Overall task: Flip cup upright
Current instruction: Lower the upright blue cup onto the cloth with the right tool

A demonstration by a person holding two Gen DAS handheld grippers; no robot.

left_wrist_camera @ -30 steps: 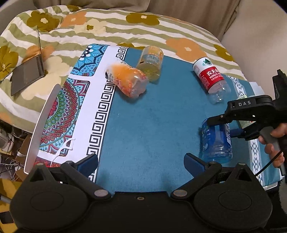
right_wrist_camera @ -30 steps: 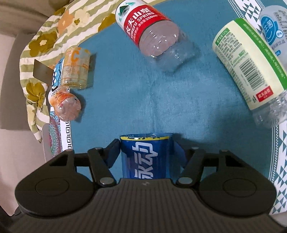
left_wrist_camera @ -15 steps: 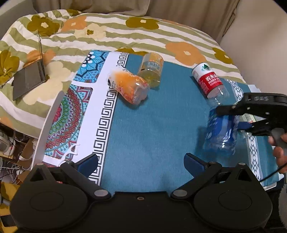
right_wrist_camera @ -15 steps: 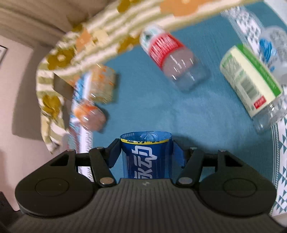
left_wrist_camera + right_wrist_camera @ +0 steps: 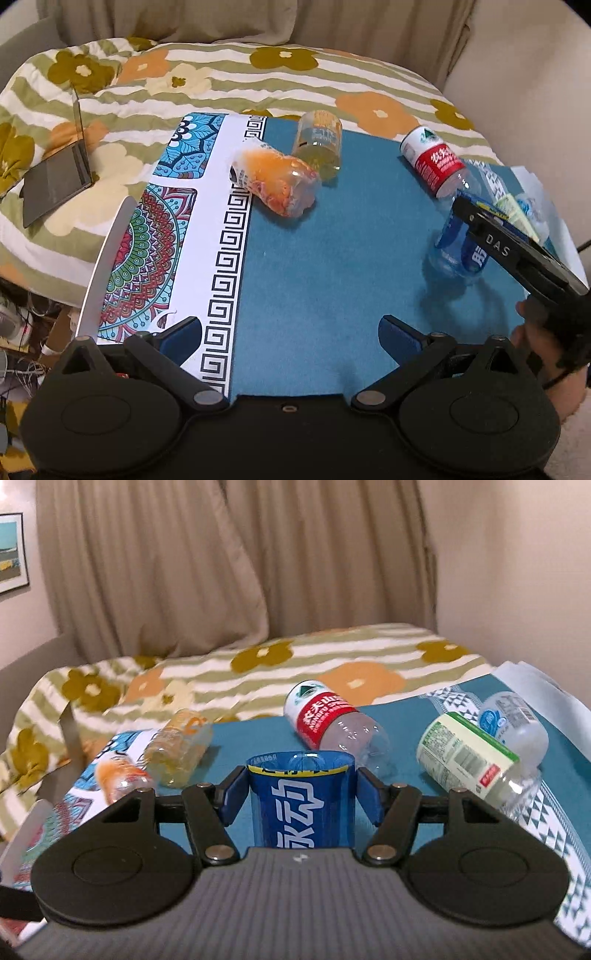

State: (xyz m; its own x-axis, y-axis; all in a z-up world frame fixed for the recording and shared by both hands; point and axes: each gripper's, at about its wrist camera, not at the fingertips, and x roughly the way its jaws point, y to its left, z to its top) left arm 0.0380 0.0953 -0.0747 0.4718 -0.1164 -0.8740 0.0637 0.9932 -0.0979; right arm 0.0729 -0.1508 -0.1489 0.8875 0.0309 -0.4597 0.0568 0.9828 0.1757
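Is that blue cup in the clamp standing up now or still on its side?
Roughly upright: the blue cup, clamped in the right gripper, has its open rim on top. From the left view it leans slightly; whether its base touches the blue cloth is unclear.

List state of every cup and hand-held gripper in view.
Blue-labelled clear plastic cup: gripped, nearly upright.
Red-labelled clear plastic cup: on its side.
Green-labelled clear plastic cup: on its side.
Orange-printed clear plastic cup: on its side.
Right hand-held gripper: shut on blue cup.
Left hand-held gripper: open, empty.
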